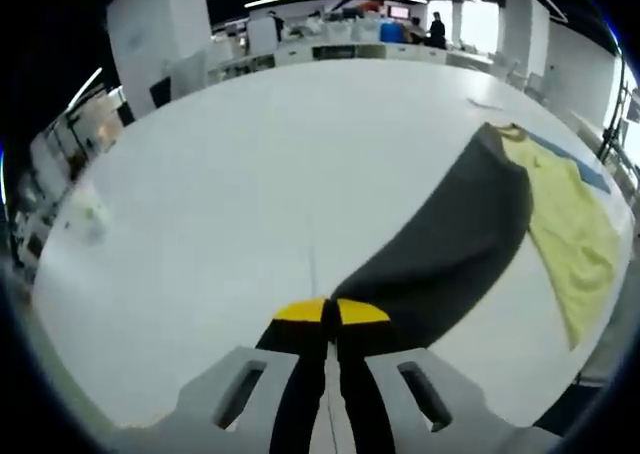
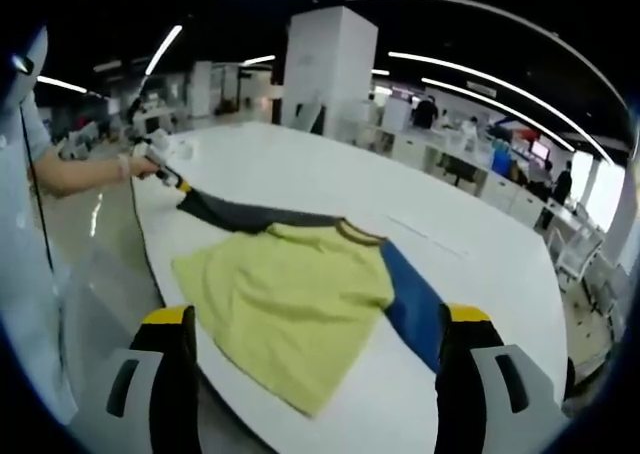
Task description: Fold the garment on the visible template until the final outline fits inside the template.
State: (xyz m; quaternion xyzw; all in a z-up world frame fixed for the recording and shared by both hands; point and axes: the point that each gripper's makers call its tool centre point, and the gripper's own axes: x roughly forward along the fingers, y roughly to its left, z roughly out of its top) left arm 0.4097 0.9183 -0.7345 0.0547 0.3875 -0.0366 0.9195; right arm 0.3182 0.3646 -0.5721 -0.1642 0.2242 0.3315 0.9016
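Note:
A yellow garment (image 2: pixel 285 294) lies flat on the white table (image 2: pixel 480 244) near its edge, with a brown collar (image 2: pixel 360 234). Its dark grey sleeve (image 2: pixel 250 214) is pulled out straight to the left. My left gripper (image 1: pixel 330 312) is shut on that sleeve's end (image 1: pixel 440 244); the same left gripper (image 2: pixel 168 177) shows in the right gripper view, held by a person's hand. A blue patch (image 2: pixel 415 309) adjoins the garment's right side; I cannot tell whether it is a sleeve or the template. My right gripper (image 2: pixel 318 319) stands open above the garment's near hem, holding nothing.
The table edge (image 2: pixel 150 264) runs close along the garment's left and near side, with floor beyond. A person's arm (image 2: pixel 80 174) reaches in from the left. A small pale object (image 1: pixel 92 212) lies far left on the table. Desks and a white pillar (image 2: pixel 330 69) stand behind.

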